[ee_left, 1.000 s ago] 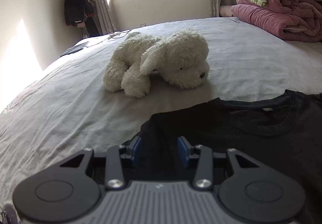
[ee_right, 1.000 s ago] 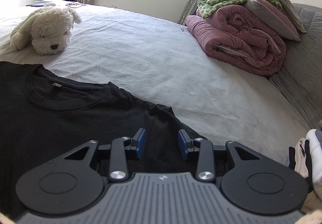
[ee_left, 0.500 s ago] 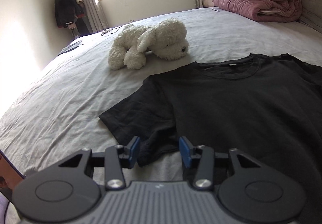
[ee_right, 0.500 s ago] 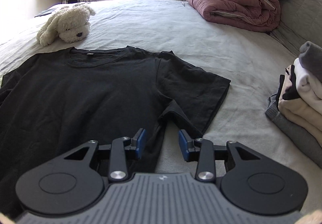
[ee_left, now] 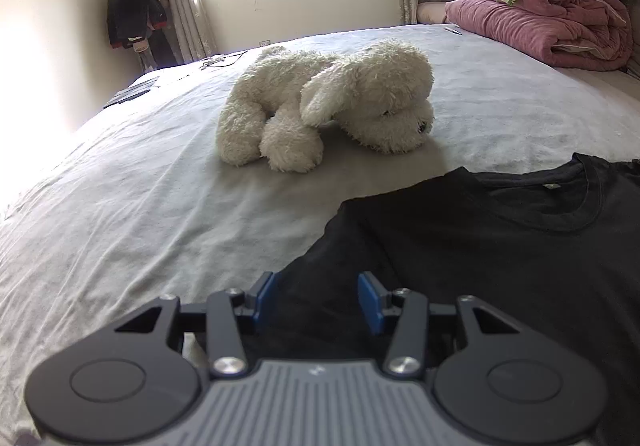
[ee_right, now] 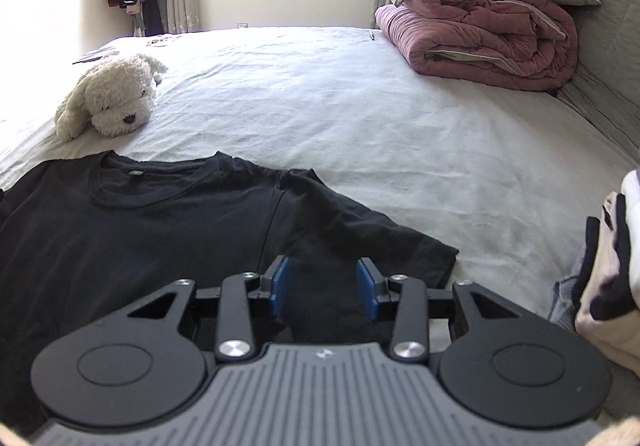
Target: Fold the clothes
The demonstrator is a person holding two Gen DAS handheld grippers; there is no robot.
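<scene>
A black T-shirt (ee_right: 160, 230) lies flat on the bed, neck toward the window; it also shows in the left wrist view (ee_left: 500, 246). My left gripper (ee_left: 318, 300) is open, its blue pads over the shirt's left sleeve near the shoulder. My right gripper (ee_right: 324, 288) is open, its pads over the shirt's right sleeve (ee_right: 372, 242). Neither holds anything.
A white plush dog (ee_left: 324, 113) lies just beyond the shirt's collar, also in the right wrist view (ee_right: 112, 97). Folded pink and green quilts (ee_right: 480, 21) sit at the bed's far right. A pile of folded clothes (ee_right: 608, 278) lies right of the shirt. The grey sheet (ee_left: 120, 205) surrounds it.
Both grippers pulled back to a wide view of the shirt half a second ago, then moved forward and lower again onto the two sleeves. Both stayed open.
</scene>
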